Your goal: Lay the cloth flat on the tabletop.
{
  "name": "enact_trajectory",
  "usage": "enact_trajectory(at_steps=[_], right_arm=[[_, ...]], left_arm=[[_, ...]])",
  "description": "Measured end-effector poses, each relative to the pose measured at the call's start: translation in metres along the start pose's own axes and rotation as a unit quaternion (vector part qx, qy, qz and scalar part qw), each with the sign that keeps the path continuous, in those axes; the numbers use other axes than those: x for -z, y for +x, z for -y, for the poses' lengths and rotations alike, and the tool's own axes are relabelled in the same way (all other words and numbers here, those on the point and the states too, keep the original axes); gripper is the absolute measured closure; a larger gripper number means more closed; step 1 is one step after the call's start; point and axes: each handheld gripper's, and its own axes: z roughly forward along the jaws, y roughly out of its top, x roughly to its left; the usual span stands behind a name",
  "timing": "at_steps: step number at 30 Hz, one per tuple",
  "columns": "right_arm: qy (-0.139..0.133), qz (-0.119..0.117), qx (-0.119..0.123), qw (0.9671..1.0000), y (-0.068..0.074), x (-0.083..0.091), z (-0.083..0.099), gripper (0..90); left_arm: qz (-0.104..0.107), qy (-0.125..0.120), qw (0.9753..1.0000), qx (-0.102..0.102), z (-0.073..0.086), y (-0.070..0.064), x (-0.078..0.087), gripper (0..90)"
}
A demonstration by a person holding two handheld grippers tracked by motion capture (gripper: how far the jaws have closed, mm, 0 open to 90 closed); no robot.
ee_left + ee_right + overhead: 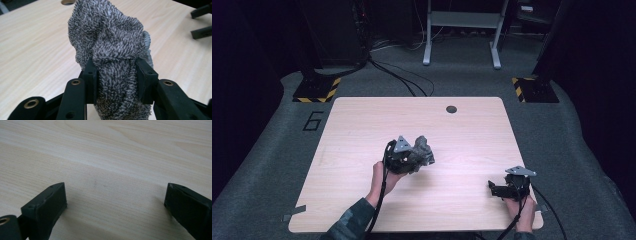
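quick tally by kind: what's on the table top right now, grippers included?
Grey terry cloth: 1, clamped in the left gripper
Grippers: 2, with the right gripper open over bare table
Total: 3

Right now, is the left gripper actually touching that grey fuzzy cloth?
Touching. The left gripper view shows the left gripper with both black jaws pressed into a bunched fold of the grey cloth, pinching it between them.

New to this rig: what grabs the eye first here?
The grey fuzzy cloth, bunched up and clamped in the left gripper near the middle of the wooden table. Next, the right gripper, wide open with nothing in it, low over the table's near right corner.
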Motion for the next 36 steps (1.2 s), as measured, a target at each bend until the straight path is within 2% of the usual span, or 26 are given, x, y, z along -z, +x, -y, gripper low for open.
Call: enact_trajectory(at_steps=[5,7,12,16,18,19,20,21,22,25,30,31,34,36], right_arm=[[0.0,0.0,0.0,1.0,0.0,0.0,0.0,3.7],[0.0,0.001,-0.001,1.0,0.0,0.0,0.0,3.7],[0.0,0.0,0.0,1.0,0.0,0.0,0.0,3.8],[-0.001,0.0,0.0,1.0,0.0,0.0,0.0,4.0],[-0.001,0.001,0.0,1.0,0.0,0.0,0.0,4.1],[-0.001,0.001,0.0,1.0,0.0,0.0,0.0,4.1],[-0.002,0.001,-0.001,1.0,0.0,0.0,0.0,4.1],[-0.001,0.001,-0.001,1.0,0.0,0.0,0.0,4.1],[-0.001,0.001,-0.001,1.0,0.0,0.0,0.0,4.1],[-0.001,0.001,-0.002,1.0,0.0,0.001,0.0,4.7],[0.002,0.003,-0.005,1.0,0.002,0.003,0.0,9.1],[-0.003,-0.008,-0.014,0.9999,0.007,0.005,-0.001,10.9],[-0.017,-0.022,-0.011,0.9996,0.023,0.01,-0.005,12.8],[-0.03,-0.05,-0.002,0.9983,0.038,0.013,-0.011,14.3]], left_arm=[[0.02,0.008,0.9998,-0.003,0.01,-0.011,-0.002,58.9],[0.031,0.012,0.9995,0.002,0.017,-0.017,-0.004,58.6],[0.051,0.037,0.998,-0.002,0.035,-0.029,-0.013,57.4],[0.058,0.054,0.9968,0.007,0.049,-0.026,-0.026,52.9],[0.065,0.047,0.9966,0.02,0.053,-0.023,-0.027,48.3],[0.065,0.047,0.9966,0.02,0.053,-0.023,-0.027,41.8],[0.063,0.043,0.9968,0.025,0.052,-0.022,-0.025,41.8],[0.06,0.041,0.997,0.028,0.051,-0.022,-0.022,30.7],[0.053,0.035,0.9976,0.028,0.051,-0.022,-0.019,30.7],[0.045,0.02,0.9985,0.024,0.05,-0.024,-0.003,23.1],[0.032,0.008,0.9993,0.015,0.052,-0.031,0.014,21.6],[0.023,0.003,0.9997,0.005,0.052,-0.036,0.02,21.9],[0.019,0.0,0.9998,-0.007,0.052,-0.043,0.024,22.4],[0.011,0.003,0.9997,-0.02,0.053,-0.052,0.022,22.4]])
